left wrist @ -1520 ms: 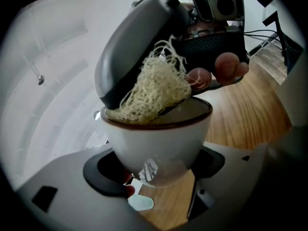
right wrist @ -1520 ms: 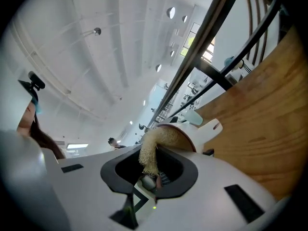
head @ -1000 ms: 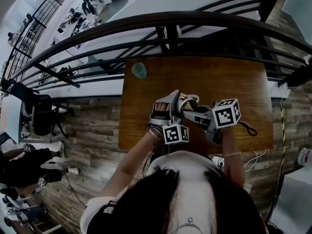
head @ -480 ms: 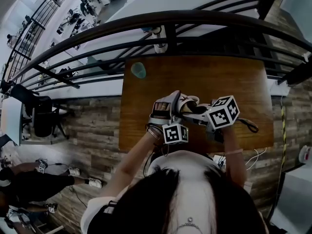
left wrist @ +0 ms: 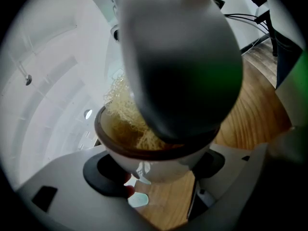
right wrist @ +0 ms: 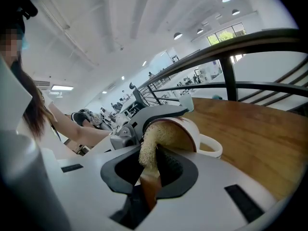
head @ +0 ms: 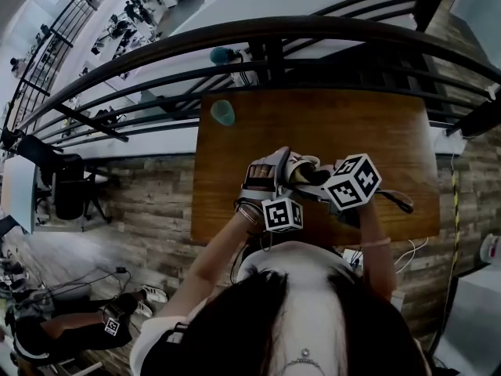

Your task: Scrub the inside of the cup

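A white cup (left wrist: 159,166) with a brown inside is tipped on its side, and my left gripper (left wrist: 156,171) is shut on its wall from both sides. In the right gripper view the cup (right wrist: 191,128) shows its handle to the right. My right gripper (right wrist: 150,170) is shut on the wooden handle of a scrub brush (right wrist: 150,146). The brush's pale fibre head sits in the cup's mouth, and its strands (left wrist: 126,110) lie against the inner wall. In the head view both grippers meet over the table's near half: left gripper (head: 270,175), cup (head: 302,163), right gripper (head: 319,185).
The wooden table (head: 352,124) has a small teal cup (head: 223,113) at its far left corner. A dark metal railing (head: 313,34) runs along the far edge. A black cable (head: 401,203) lies near the right gripper. The person's arms come in from the near edge.
The right gripper's marker cube has shifted a little left and turned, with the brush working in the cup. The left gripper and cup have stayed in place.
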`<act>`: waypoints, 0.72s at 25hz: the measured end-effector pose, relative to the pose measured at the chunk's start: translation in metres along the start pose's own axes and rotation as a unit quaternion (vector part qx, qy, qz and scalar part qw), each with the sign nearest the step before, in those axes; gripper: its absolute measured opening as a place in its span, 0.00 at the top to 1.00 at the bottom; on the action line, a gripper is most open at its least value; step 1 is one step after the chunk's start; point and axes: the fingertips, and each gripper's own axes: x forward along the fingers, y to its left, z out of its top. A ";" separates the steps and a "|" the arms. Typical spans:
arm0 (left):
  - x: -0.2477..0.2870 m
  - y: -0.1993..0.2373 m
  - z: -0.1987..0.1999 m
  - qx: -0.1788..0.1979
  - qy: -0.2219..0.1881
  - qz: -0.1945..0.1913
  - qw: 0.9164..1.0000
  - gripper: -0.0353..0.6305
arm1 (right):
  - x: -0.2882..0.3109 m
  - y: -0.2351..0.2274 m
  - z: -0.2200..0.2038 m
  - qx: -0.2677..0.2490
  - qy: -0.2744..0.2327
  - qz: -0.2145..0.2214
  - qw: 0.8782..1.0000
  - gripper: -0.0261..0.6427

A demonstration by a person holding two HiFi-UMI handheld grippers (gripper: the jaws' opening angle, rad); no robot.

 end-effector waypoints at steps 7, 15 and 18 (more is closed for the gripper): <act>0.005 0.000 -0.003 -0.019 0.013 -0.008 1.000 0.36 | -0.002 -0.009 0.000 0.001 -0.012 -0.020 1.000 0.84; 0.006 0.002 -0.005 -0.033 0.024 -0.009 0.999 0.36 | -0.008 -0.012 0.002 0.000 -0.016 -0.029 0.999 0.84; 0.008 0.001 -0.008 -0.050 0.027 -0.009 0.998 0.36 | -0.008 -0.014 0.002 -0.004 -0.016 -0.036 0.999 0.84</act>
